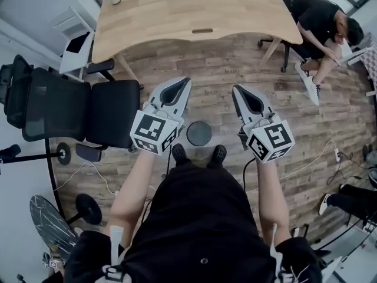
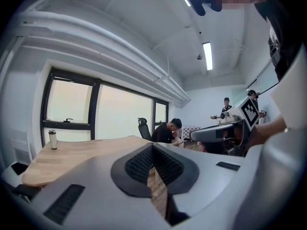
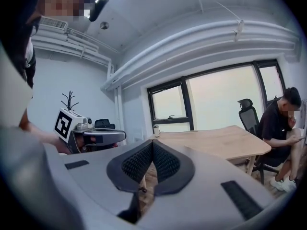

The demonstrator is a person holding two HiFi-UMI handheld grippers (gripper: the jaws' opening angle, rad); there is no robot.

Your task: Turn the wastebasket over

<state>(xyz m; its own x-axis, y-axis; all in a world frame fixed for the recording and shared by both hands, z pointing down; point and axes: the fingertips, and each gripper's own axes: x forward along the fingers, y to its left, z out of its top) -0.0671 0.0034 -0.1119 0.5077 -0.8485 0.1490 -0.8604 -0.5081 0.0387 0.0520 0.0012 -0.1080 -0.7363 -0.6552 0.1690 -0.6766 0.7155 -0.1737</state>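
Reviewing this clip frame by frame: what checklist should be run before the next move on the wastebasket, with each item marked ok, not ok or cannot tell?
1. Is the left hand-held gripper empty, jaws together? ok.
2. Is the right hand-held gripper empty, jaws together? ok.
3. Is the wastebasket in view? ok: it stands on the floor just ahead of the person's shoes.
4. Is the wastebasket already turned over? cannot tell: from above only a dark round face shows.
5. Is there room around it? ok: the office chair stands apart, to its left.
6. Is either gripper on the wastebasket? not ok: neither touches it.
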